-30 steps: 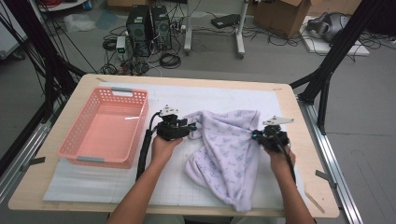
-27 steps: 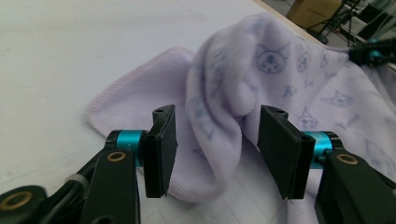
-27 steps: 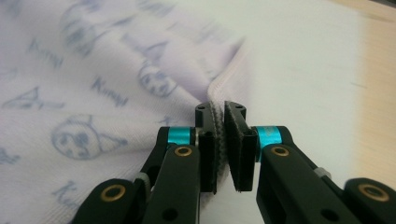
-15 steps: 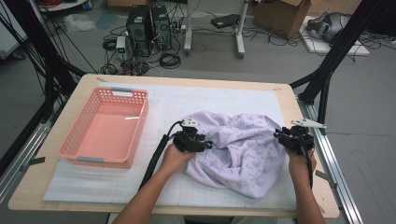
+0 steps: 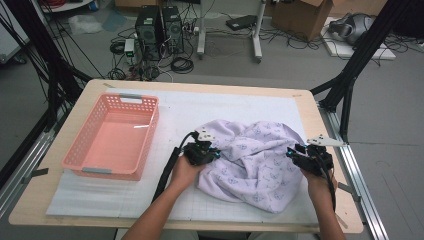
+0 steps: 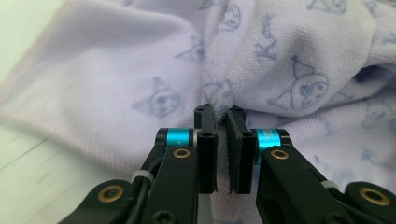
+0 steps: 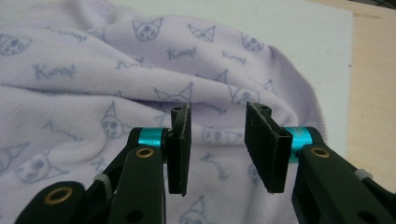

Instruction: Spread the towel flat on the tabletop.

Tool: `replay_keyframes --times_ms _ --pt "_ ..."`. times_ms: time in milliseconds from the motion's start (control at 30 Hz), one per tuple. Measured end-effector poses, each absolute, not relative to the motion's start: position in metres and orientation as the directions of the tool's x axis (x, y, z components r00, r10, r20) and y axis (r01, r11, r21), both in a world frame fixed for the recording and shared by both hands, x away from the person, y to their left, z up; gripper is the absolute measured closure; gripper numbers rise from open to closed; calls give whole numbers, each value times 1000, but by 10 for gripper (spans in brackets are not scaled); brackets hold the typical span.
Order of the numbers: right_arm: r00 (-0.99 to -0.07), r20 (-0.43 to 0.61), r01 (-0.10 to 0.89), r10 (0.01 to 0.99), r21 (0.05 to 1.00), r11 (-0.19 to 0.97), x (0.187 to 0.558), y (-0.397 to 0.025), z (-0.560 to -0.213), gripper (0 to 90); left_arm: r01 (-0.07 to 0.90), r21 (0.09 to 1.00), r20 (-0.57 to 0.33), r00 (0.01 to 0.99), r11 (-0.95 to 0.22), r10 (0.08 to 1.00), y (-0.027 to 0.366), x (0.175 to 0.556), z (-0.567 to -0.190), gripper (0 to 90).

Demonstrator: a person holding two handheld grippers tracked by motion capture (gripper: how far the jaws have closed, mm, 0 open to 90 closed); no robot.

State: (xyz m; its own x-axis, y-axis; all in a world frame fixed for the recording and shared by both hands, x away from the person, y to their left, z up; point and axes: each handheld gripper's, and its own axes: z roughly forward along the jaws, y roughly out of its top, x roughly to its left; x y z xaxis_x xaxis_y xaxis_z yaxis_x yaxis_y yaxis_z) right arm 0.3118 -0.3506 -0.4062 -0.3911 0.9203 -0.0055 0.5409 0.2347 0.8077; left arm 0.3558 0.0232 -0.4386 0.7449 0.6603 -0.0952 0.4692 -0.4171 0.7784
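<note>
The lilac printed cloth (image 5: 255, 165) lies rumpled in a heap on the white mat (image 5: 200, 112), right of centre on the table and well apart from the pink basket (image 5: 114, 137), which holds nothing.

My left gripper (image 6: 219, 122) has its jaws nearly closed, pinching a fold at the cloth's left edge. My right gripper (image 7: 218, 122) stands with jaws parted at the cloth's right edge, with fabric behind them but nothing gripped.

Judgement: the work is at an early stage. The cloth is neither spread flat nor folded, and only one side is secured. Remaining, as I judge it: take hold on the right, straighten the cloth, then fold or stow it.
</note>
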Motion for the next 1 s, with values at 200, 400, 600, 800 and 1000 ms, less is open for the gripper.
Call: replay_keyframes --times_ms 200,400,600,800,1000 --pt "-425 -8 529 905 809 255 315 -342 -403 603 487 765 -64 709 -421 703 62 330 -436 836" --pt "-461 -10 526 888 802 282 336 -331 -391 519 507 772 -108 698 -383 707 88 303 -435 837" --pt "-544 3 536 839 771 344 373 -299 -399 452 507 791 -151 704 -342 694 95 293 -439 819" --pt "-641 10 530 768 730 432 416 -254 -414 406 529 809 -208 664 -255 719 95 304 -436 513" --pt "-752 85 501 653 718 483 450 -209 -424 280 527 821 -206 634 -222 745 96 319 -435 475"
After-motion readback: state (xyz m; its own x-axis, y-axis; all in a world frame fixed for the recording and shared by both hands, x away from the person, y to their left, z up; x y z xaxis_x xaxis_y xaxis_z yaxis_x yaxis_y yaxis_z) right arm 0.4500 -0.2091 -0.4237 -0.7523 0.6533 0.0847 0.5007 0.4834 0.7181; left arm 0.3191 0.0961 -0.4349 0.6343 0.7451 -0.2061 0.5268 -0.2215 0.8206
